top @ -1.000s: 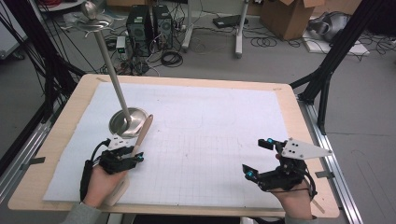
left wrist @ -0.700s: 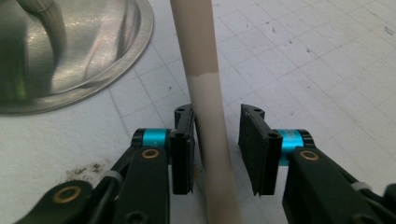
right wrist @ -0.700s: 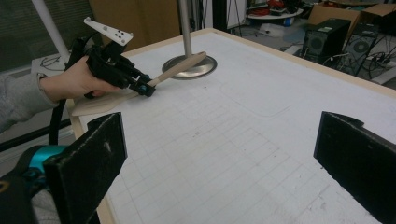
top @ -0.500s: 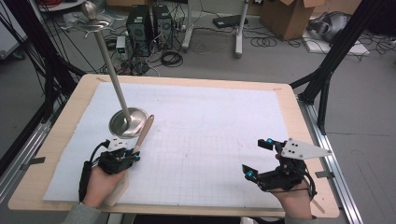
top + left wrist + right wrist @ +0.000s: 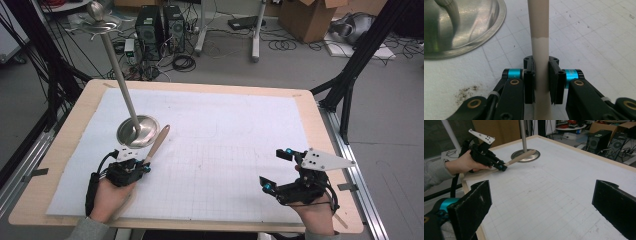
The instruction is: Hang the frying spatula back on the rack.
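The wooden surface (image 5: 65, 150) carries a white gridded mat (image 5: 220, 150). At left, the left hand-held gripper (image 5: 137, 162) clamps a wooden stick (image 5: 157, 142) beside a metal stand (image 5: 137, 131). The right hand-held gripper (image 5: 280, 170) is wide open, empty. Computer towers (image 5: 162, 27) and a cardboard box (image 5: 307, 15) stand behind.

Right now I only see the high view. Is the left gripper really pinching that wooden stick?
Observer: Yes. In the left gripper view the left gripper has both jaws pressed on the wooden stick.
Operator: Is the stick flat on the table?
Observer: No. The right gripper view shows its far end propped on the stand's round metal base.
Operator: And my other gripper?
Observer: The right gripper is wide open, with nothing between its jaws.
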`<state>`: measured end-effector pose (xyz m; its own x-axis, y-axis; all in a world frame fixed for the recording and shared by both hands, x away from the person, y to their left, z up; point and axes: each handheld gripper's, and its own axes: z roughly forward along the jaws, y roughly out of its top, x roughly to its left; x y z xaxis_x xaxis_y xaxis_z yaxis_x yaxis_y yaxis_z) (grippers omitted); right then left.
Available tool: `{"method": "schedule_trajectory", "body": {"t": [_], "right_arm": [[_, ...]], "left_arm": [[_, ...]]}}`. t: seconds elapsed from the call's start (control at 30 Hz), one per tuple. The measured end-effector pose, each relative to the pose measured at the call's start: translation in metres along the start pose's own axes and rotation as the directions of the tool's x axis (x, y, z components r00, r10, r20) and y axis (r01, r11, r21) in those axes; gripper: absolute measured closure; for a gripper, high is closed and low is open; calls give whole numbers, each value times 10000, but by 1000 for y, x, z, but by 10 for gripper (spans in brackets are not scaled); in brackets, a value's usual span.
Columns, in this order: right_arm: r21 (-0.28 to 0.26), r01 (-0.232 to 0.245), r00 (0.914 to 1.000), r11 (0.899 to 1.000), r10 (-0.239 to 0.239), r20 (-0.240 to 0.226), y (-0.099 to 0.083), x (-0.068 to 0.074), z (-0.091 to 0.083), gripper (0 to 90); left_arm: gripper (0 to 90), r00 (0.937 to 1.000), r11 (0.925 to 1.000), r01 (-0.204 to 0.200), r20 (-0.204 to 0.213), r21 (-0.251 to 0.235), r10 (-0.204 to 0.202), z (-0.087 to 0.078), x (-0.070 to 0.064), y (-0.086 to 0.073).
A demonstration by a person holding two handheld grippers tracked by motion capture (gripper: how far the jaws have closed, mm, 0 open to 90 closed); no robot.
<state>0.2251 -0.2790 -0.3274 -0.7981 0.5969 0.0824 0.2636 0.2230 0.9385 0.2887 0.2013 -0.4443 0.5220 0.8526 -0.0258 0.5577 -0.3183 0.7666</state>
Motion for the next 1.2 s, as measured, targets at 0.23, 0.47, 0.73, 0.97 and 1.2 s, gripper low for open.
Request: {"method": "schedule_trajectory", "body": {"t": [0.23, 0.47, 0.73, 0.97, 1.2], "right_arm": [[15, -13, 10000, 10000, 13, 8, 0, 1, 0, 15], [67, -3, 10000, 10000, 3, 3, 0, 1, 1, 14], [-10, 16, 10000, 10000, -16, 50, 1, 0, -1, 14], [33, -7, 10000, 10000, 7, 49, 0, 1, 0, 15], [8, 34, 10000, 10000, -34, 73, 0, 1, -1, 14]], "left_arm": [[774, 9999, 9999, 147, -27, -47, -147, -2, 5, 0], [775, 9999, 9994, 143, 80, -304, -141, -10, 7, 3], [775, 9995, 9977, 231, 230, -639, -216, -19, 12, 7], [775, 9987, 9954, 362, 403, -889, -327, -30, 20, 11], [775, 9970, 9944, 332, 734, -1003, -258, -39, 30, 15]]}}
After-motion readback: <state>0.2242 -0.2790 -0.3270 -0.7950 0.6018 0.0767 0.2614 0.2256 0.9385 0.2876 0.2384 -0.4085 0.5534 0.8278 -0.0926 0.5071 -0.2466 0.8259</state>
